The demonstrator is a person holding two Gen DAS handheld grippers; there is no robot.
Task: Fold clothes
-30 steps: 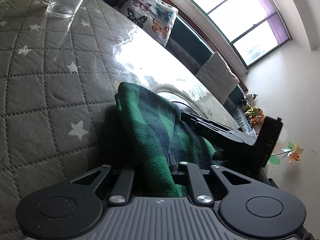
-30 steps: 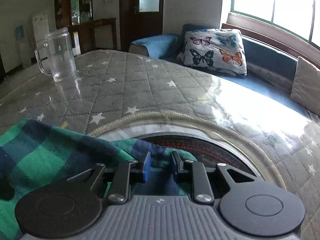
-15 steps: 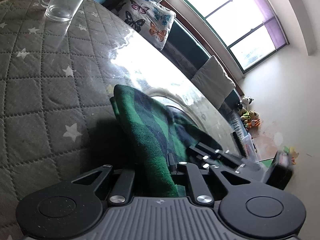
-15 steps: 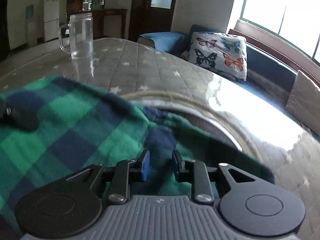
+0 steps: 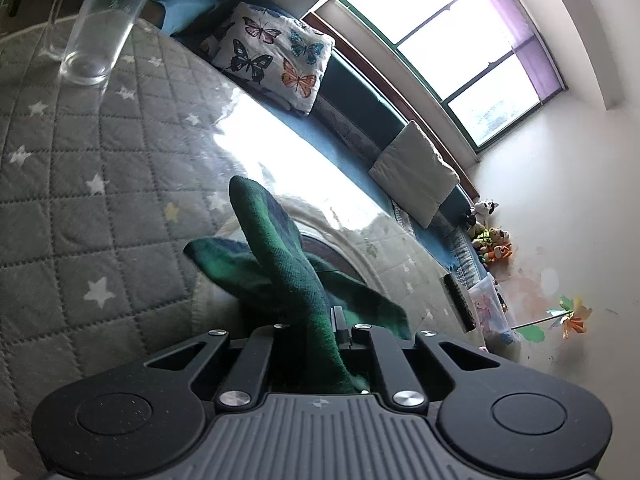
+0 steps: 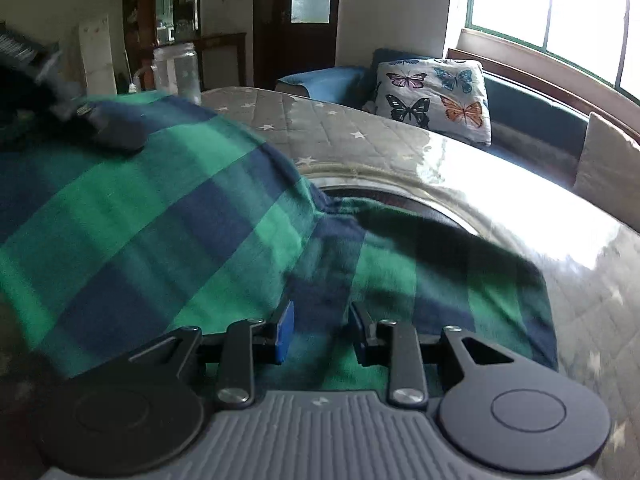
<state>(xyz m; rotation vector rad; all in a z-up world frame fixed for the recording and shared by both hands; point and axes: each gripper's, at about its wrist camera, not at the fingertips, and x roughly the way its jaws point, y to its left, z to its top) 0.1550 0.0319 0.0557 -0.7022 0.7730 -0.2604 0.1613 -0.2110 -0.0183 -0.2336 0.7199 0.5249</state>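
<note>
While your left gripper (image 5: 320, 328) stays clamped on the green-and-navy checked woven cloth (image 5: 280, 264), L view shows the pinched edge lifted off the grey star-quilted round table (image 5: 100, 184) since a sec ago, w/ a lower layer flat beneath it. The clear glass mug (image 5: 96, 28) sits well beyond the cloth, so there's room.

R view: your right gripper (image 6: 320, 334) has swept across; its jaws have just been opening, now apart over the cloth (image 6: 160, 232), gripping nothing. Fold looks laid; table rim lies just right of the cloth.
</note>
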